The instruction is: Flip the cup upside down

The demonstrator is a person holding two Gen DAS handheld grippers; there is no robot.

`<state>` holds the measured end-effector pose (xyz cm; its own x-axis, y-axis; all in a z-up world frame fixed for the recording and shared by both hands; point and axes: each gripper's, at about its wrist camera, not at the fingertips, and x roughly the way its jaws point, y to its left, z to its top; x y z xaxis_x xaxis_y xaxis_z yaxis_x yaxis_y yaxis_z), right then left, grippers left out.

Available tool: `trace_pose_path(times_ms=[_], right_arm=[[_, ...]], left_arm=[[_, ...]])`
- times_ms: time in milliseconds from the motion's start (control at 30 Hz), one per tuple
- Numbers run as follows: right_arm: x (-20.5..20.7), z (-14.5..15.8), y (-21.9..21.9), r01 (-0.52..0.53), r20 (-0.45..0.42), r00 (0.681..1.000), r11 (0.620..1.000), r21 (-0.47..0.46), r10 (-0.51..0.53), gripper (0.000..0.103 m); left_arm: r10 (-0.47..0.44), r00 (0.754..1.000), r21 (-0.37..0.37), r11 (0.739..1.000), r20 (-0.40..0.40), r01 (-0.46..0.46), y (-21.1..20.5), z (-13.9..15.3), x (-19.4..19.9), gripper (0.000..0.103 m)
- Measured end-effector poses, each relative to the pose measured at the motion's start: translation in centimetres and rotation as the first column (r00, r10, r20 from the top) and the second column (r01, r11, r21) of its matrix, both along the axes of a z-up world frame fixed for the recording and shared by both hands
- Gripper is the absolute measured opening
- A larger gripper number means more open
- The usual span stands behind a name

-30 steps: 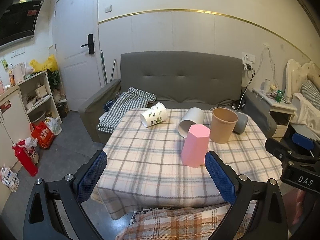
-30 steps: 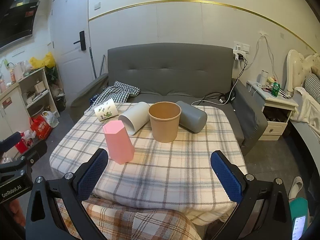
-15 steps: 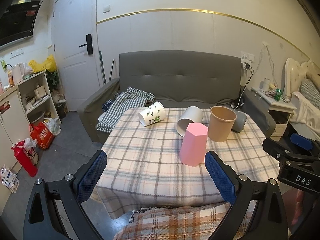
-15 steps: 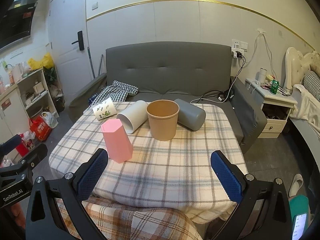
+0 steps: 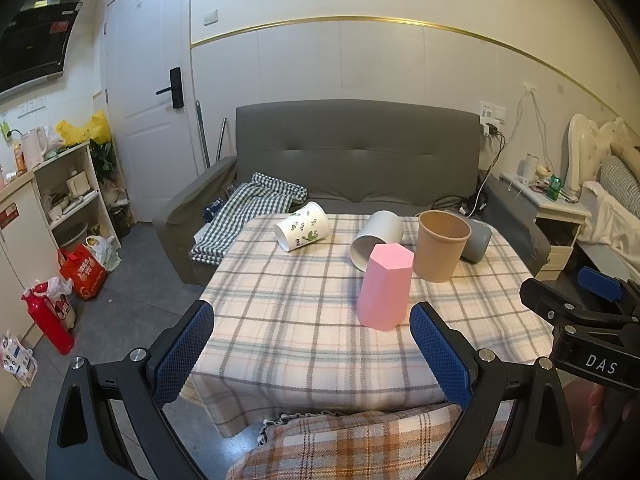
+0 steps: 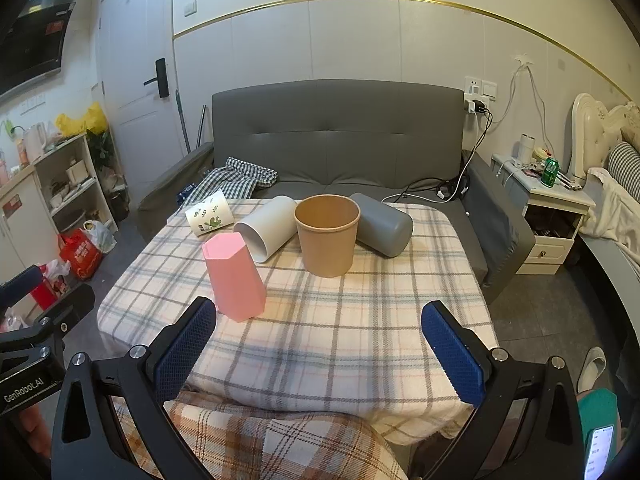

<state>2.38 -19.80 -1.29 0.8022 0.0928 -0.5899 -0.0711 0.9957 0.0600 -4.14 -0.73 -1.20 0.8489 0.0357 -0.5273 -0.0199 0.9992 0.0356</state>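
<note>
Cup (image 6: 327,234) stands upright, mouth up, straight ahead of our right gripper (image 6: 318,354); left gripper (image 5: 312,354) farther off; both gape empty.

1. Left wrist cam: looks forward between its own blue pads, from the near-left edge of the table (image 5: 288,320), facing the sofa (image 5: 356,152). Held back, whole tabletop in frame.
2. Right wrist cam: same heading, from the near-right edge, similar standoff, slightly more centred on the table (image 6: 360,320).
3. Overlap: both see the full tabletop, pink cup (image 5: 385,285) (image 6: 234,276), sofa (image 6: 336,132), back wall.
4. Cross-view: right gripper (image 5: 580,320) shows at the left cam's right edge; left gripper (image 6: 28,344) at the right cam's left edge.
</note>
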Motion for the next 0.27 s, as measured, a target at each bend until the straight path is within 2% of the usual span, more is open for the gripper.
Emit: trace_pose_path(times_ms=[267], right_arm=[[-0.08,-0.24,0.14,-0.002,-0.002,1.000,1.000,-0.002,0.002,0.103]], left_arm=[[-0.005,1.000,-0.005,1.000,0.002,0.005,-0.18,-0.25,-0.20,0.101]])
